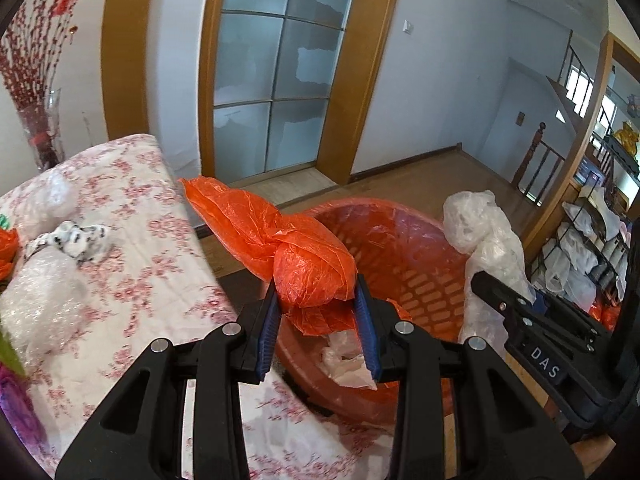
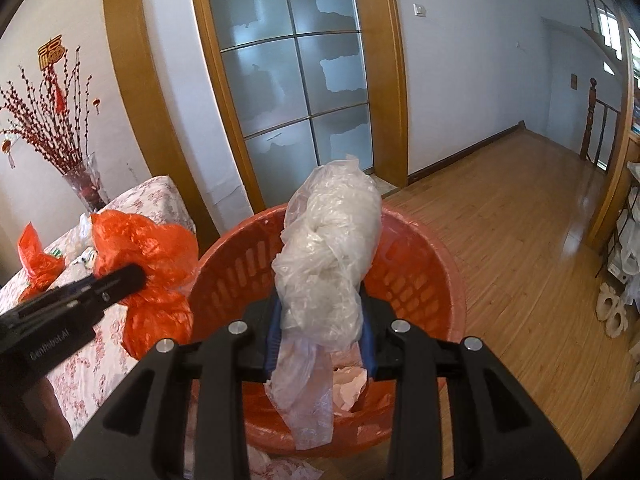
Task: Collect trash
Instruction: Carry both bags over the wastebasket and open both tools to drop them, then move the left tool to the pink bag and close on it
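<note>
My left tongs [image 1: 316, 304] clamp the orange bag [image 1: 308, 268], my right tongs [image 2: 320, 320] the clear plastic wad [image 2: 324, 264], both over the red basket [image 2: 432, 276], which seems to hold paper scraps.

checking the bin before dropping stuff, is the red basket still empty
No, crumpled pale wrappers already lie at the bottom of the red basket, seen below the clear plastic bag.
</note>
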